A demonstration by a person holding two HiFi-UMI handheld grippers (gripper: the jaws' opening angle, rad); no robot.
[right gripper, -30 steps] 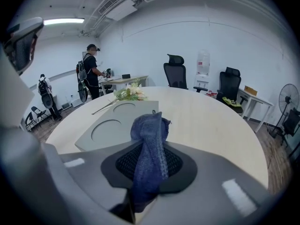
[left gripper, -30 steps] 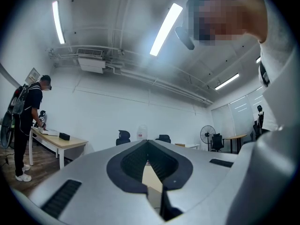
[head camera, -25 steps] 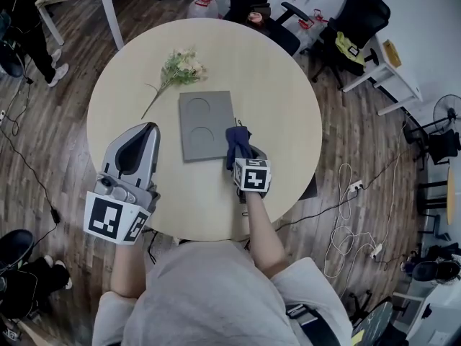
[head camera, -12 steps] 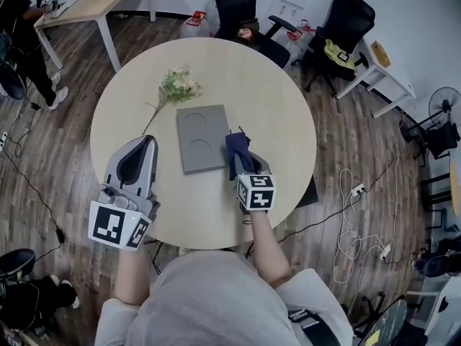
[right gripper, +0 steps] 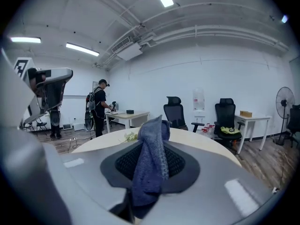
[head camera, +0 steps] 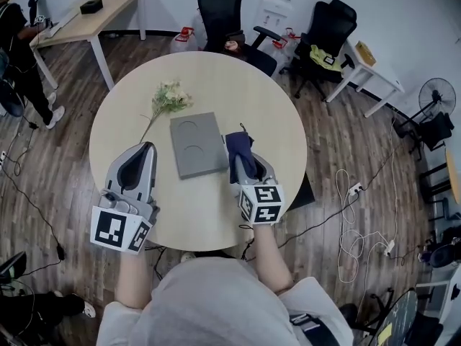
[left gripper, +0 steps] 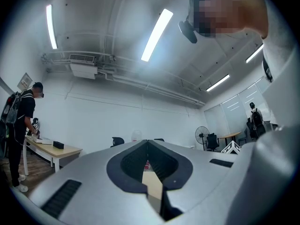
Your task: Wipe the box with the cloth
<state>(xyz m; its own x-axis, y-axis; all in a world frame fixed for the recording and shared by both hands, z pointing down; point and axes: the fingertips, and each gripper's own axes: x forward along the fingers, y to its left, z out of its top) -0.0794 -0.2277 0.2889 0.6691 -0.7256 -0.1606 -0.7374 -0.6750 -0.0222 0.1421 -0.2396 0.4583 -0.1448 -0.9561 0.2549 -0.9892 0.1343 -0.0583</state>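
Far left, the left claw [head camera: 148, 147] hovers over the near-left part of the round table [head camera: 277, 99], well away from the action. Its own view shows the left claw [left gripper: 146, 141] pressed together at the tips with nothing in it, just a sliver of tabletop showing underneath.

Next over, a little sprig of pale flowers [head camera: 168, 95] lies on the table, stem pointing toward the person, just past the box's far left corner.

The box [head camera: 196, 145] itself is a flat grey slab with two round dents in the top, lying roughly mid-table.

Right beside the box's right edge is the dark blue cloth [head camera: 238, 145], and the right claw [head camera: 242, 161] is pinching it. In its own view the cloth [right gripper: 151, 158] sticks up in a bunch between the jaws of the right claw [right gripper: 150, 146]. Can't tell whether the cloth actually touches the box or just sits next to it.
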